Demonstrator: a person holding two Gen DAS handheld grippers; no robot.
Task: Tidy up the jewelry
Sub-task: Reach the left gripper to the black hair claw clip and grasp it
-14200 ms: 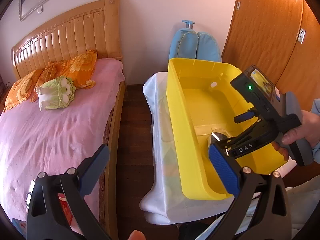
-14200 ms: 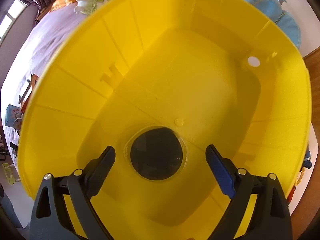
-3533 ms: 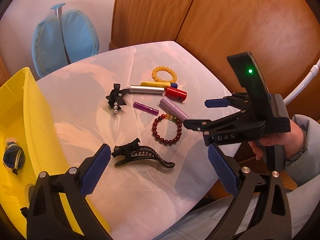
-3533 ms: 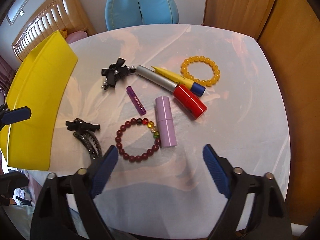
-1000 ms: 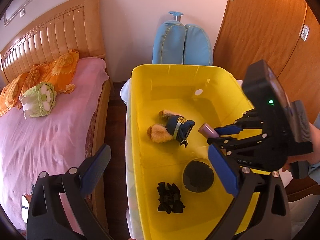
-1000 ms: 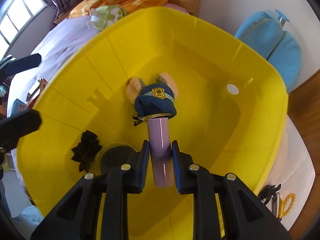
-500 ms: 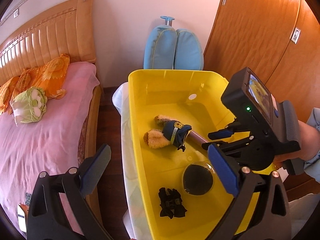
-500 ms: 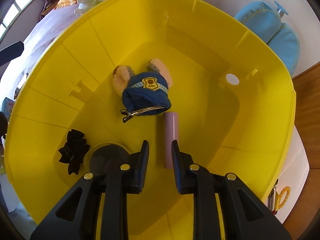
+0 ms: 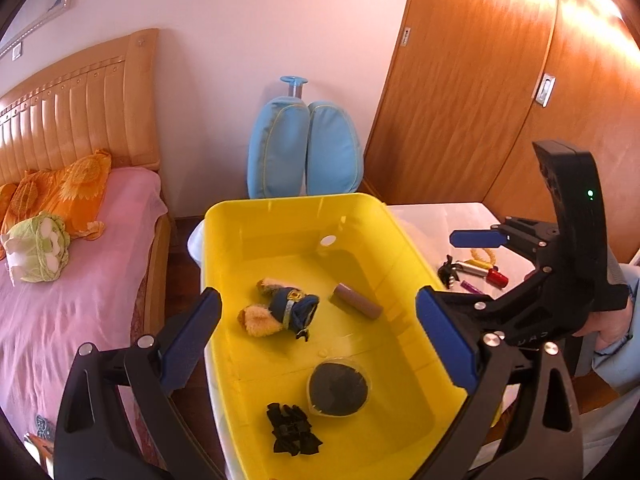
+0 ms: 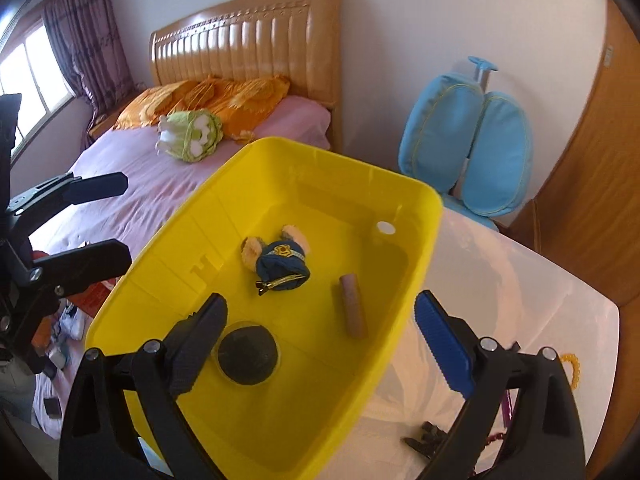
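Observation:
A yellow bin (image 9: 304, 208) (image 10: 420, 248) stands on the white table. The lilac tube (image 9: 357, 301) (image 10: 353, 306) lies on its floor beside a plush hair clip (image 9: 282, 311) (image 10: 280, 262), a round black compact (image 9: 338, 389) (image 10: 248, 353) and a black bow (image 9: 293, 429). My right gripper (image 10: 320, 336) is open and empty, above the bin's near right rim; it also shows in the left wrist view (image 9: 460, 264). My left gripper (image 9: 316, 340) is open and empty over the bin's left side.
On the table (image 9: 436, 220) (image 10: 520, 300) right of the bin lie a black bow clip (image 9: 448, 271), a silver tube, a red tube (image 9: 496, 278), a purple stick and a yellow bead bracelet (image 10: 570, 368). A bed (image 9: 60, 280), a blue chair (image 10: 468, 152) and wooden doors surround it.
The right gripper opened, let the lilac tube go into the bin, and has pulled back up and to the right. The left gripper stayed open and shifted slightly.

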